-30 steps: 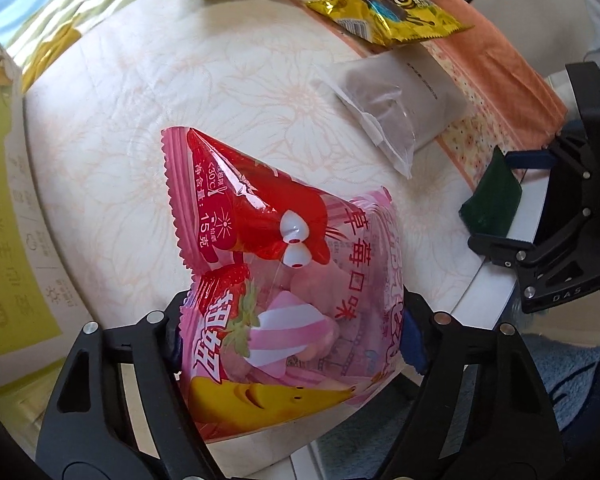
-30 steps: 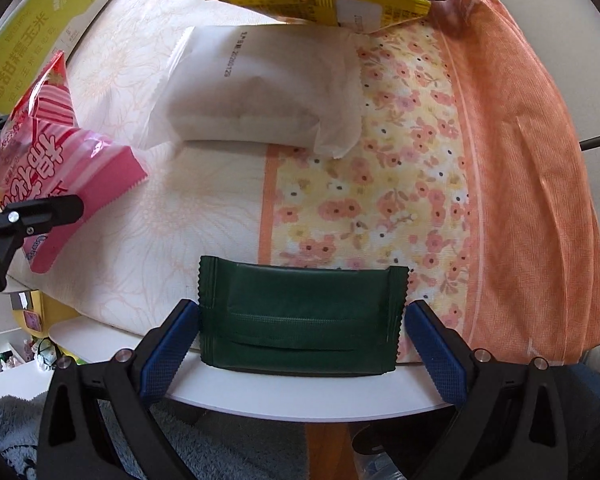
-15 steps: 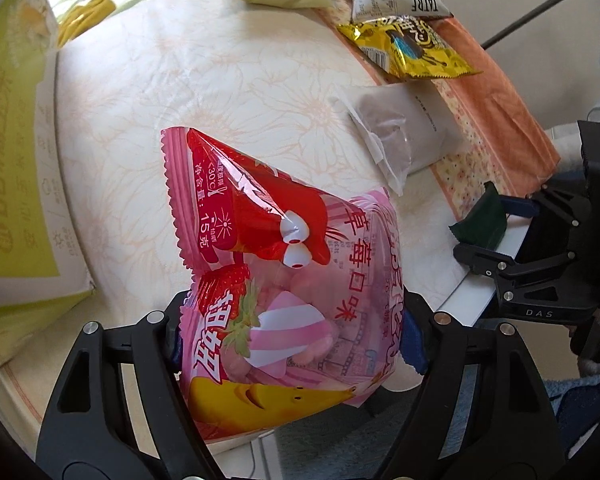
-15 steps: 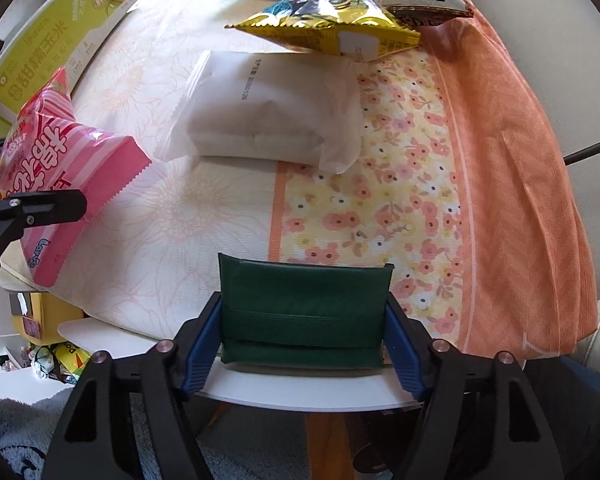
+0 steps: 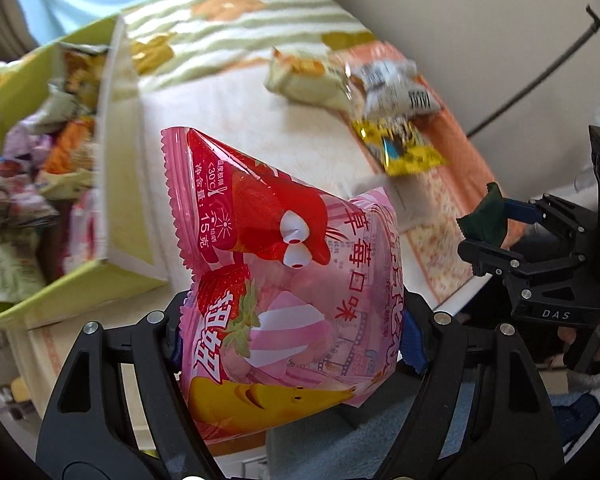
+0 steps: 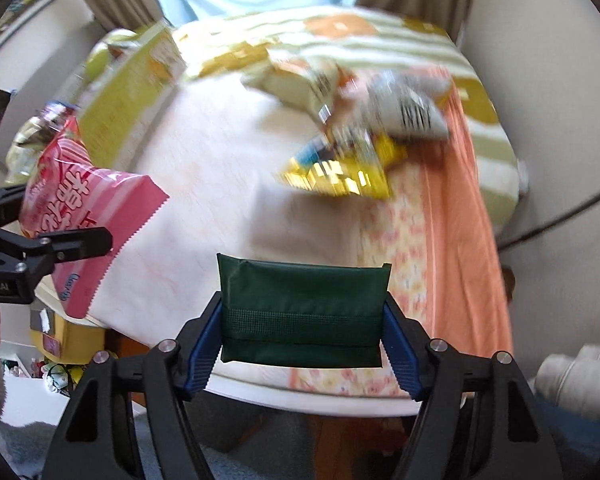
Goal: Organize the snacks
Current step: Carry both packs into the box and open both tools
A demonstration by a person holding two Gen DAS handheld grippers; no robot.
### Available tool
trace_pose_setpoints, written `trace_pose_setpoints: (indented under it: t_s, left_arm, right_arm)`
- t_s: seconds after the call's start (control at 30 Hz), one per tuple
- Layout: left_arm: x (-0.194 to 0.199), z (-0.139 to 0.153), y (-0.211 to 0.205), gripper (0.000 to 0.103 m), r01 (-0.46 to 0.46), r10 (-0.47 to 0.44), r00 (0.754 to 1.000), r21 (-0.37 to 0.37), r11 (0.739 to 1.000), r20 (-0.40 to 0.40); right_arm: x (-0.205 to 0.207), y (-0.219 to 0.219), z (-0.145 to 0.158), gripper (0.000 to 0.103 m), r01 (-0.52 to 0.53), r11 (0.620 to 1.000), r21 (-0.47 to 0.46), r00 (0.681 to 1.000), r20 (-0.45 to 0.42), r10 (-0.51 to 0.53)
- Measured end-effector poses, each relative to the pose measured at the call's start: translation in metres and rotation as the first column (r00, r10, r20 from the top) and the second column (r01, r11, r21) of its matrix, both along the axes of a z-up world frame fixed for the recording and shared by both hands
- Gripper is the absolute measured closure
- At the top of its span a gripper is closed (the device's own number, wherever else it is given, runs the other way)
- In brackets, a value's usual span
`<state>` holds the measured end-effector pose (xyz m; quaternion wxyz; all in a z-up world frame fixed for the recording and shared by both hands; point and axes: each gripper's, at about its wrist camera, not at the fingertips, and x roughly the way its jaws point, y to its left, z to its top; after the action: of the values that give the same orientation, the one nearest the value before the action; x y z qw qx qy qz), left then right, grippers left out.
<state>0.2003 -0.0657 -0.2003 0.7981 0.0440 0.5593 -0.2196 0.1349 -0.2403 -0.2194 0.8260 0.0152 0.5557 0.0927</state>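
Both grippers loaded up, one snack each, lifted clear of the table

The left gripper (image 5: 292,332) is pinching a pink strawberry bag (image 5: 284,280) across its lower half, and the right gripper (image 6: 302,344) has its blue pads clamped on a dark green packet (image 6: 302,312) by the short ends, so neither droops much. My guess is they're headed for the green box (image 5: 116,184) on the far left, already stuffed with wrappers. A yellow packet (image 6: 340,172) and a couple of other bags sit on the far right, well out of the way.
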Motion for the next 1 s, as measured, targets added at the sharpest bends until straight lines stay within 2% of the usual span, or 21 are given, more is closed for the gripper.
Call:
trace_pose_setpoints:
  t_s: [0.13,0.33,0.5,0.63,0.8,1.0]
  left_arm:
    - [-0.001,0.032,0.029,0.027,-0.117,0.118,0.992,-0.014,0.993,0.054]
    - [0.009,0.075,0.080,0.027,-0.250,0.256,0.959,-0.064,0.966,0.125]
    - [0.030,0.099,0.122,0.027,-0.275,0.284,0.940,-0.073,0.959,0.187]
    - [0.056,0.111,0.160,0.027,-0.286,0.300,0.931,-0.096,0.953,0.208]
    - [0.103,0.114,0.203,0.027,-0.283,0.297,0.934,-0.095,0.954,0.199]
    - [0.162,0.103,0.243,0.027,-0.260,0.273,0.949,-0.095,0.961,0.157]
  right_arm:
    - [0.017,0.017,0.027,0.035,-0.077,0.996,0.039,0.994,0.080,0.074]
    - [0.041,0.058,0.066,0.035,-0.204,0.976,0.073,0.964,0.187,0.187]
    - [0.062,0.108,0.092,0.035,-0.280,0.956,0.085,0.936,0.244,0.253]
    - [0.083,0.147,0.105,0.035,-0.309,0.948,0.077,0.919,0.282,0.276]
    - [0.117,0.196,0.113,0.035,-0.314,0.947,0.076,0.914,0.296,0.279]
    - [0.149,0.239,0.115,0.035,-0.282,0.956,0.080,0.927,0.282,0.249]
